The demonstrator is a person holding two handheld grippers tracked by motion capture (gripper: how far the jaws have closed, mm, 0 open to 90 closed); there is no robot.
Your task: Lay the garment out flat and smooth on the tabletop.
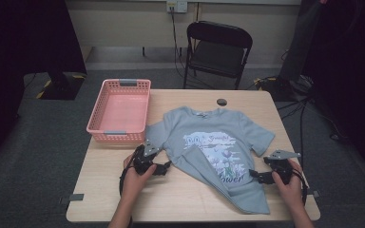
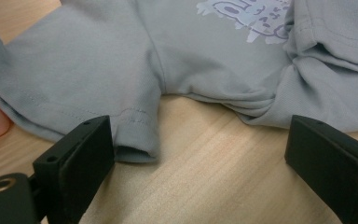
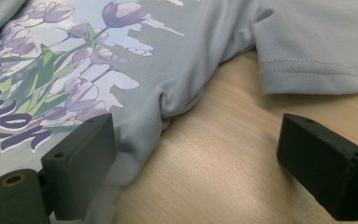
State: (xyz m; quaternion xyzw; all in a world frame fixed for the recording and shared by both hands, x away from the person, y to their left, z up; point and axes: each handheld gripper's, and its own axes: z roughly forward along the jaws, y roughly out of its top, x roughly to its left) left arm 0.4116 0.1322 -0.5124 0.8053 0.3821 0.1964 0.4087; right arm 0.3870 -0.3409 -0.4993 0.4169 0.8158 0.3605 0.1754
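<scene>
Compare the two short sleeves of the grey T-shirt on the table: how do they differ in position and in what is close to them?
The left sleeve lies beside the pink basket, its hem at the left gripper. The right sleeve lies on bare table, farther from the right gripper, which sits at the shirt's side edge. A flap is folded over near the left sleeve, not the right. Both sleeves lie flat, and both grippers are open.

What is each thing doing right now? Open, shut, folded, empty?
T-shirt: lying print side up, one side folded over the print.
Left gripper: open, at the sleeve, holding nothing.
Right gripper: open, at the shirt's edge, holding nothing.
Pink basket: upright, empty.
Chair: unfolded, nobody sitting.
</scene>
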